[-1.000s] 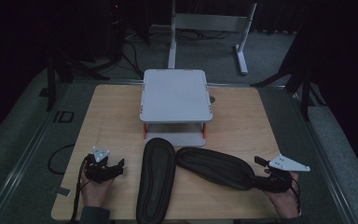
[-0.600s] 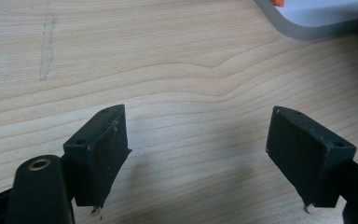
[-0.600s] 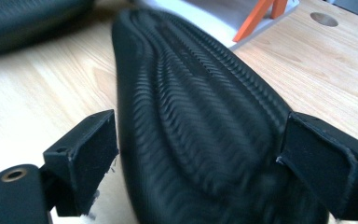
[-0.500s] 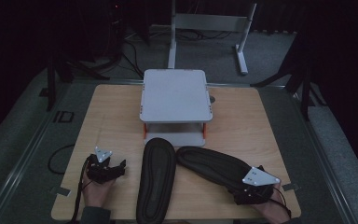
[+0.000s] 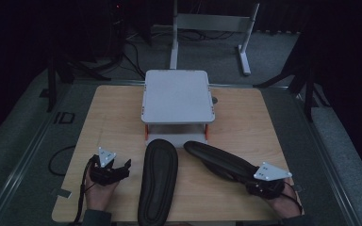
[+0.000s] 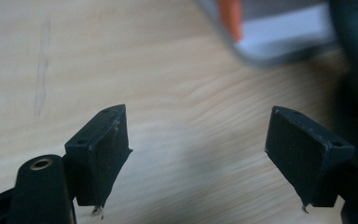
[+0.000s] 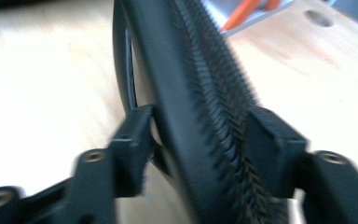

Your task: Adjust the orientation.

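Two black slippers lie sole-up on the wooden table (image 5: 245, 122). One slipper (image 5: 158, 181) lies lengthwise near the front edge. The other slipper (image 5: 219, 160) slants from the middle toward the right front and is tipped on its edge. My right gripper (image 5: 253, 181) holds the near end of that slipper. In the right gripper view the ribbed sole (image 7: 191, 84) sits between the jaws of the right gripper (image 7: 200, 135), which press on both its sides. My left gripper (image 5: 122, 165) rests at the left front, and its jaws (image 6: 196, 144) stand wide apart over bare wood.
A white two-level stand (image 5: 177, 96) with orange legs stands at the middle back of the table. Its lower shelf (image 6: 279, 32) is seen ahead of the left gripper. A dark cable (image 5: 59, 160) loops off the table's left side.
My right gripper has moved in from the right front corner to the slanted slipper's near end and shut on it. The left gripper has barely moved.
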Available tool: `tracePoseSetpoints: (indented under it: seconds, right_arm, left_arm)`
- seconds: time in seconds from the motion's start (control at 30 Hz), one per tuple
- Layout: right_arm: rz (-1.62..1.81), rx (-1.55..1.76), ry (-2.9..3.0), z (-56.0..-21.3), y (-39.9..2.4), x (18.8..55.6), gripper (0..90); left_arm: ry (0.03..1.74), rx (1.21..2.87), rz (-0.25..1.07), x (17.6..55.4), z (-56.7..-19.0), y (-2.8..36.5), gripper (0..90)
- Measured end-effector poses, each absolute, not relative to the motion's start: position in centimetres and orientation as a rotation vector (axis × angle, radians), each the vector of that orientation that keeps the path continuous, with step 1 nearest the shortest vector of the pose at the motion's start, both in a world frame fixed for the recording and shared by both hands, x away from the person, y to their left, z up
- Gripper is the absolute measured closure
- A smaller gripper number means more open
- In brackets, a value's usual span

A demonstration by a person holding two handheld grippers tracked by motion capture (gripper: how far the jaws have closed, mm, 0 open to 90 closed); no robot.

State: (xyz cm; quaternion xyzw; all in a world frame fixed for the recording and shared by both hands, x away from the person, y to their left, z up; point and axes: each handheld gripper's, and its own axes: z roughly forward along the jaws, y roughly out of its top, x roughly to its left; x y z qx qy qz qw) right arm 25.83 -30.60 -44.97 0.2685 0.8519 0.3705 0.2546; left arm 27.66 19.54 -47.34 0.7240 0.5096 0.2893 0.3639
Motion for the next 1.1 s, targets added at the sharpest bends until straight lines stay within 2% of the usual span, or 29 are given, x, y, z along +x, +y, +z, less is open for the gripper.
tracePoseSetpoints:
  seconds: [0.07,0.23,0.33,0.43,0.53,0.77,1.1]
  right_arm:
    - [1.01,0.755,2.286,-44.5,-31.5,26.3,53.9]
    - [1.01,0.824,2.213,-43.9,-32.7,27.7,50.1]
    - [1.011,0.865,2.192,-43.9,-32.9,28.5,46.2]
    - [1.032,0.943,2.153,-44.3,-33.4,29.8,36.8]
    - [1.046,1.034,2.093,-44.6,-34.0,30.5,33.6]
    - [1.116,1.204,1.937,-44.1,-35.8,31.1,32.0]
    - [1.184,1.256,1.887,-43.5,-34.3,31.0,30.0]
  left_arm:
    - [1.271,1.865,0.758,27.4,-46.6,19.0,21.6]
    - [1.239,1.87,0.765,27.2,-46.2,18.4,21.6]
    - [1.24,1.875,0.764,27.3,-46.3,18.4,21.6]
    - [1.246,1.874,0.753,27.4,-46.5,18.6,21.6]
    - [1.246,1.874,0.756,27.4,-46.5,18.6,21.6]
    - [1.247,1.881,0.75,27.5,-46.7,18.4,21.7]
    - [1.244,1.887,0.749,27.6,-46.9,18.3,21.7]
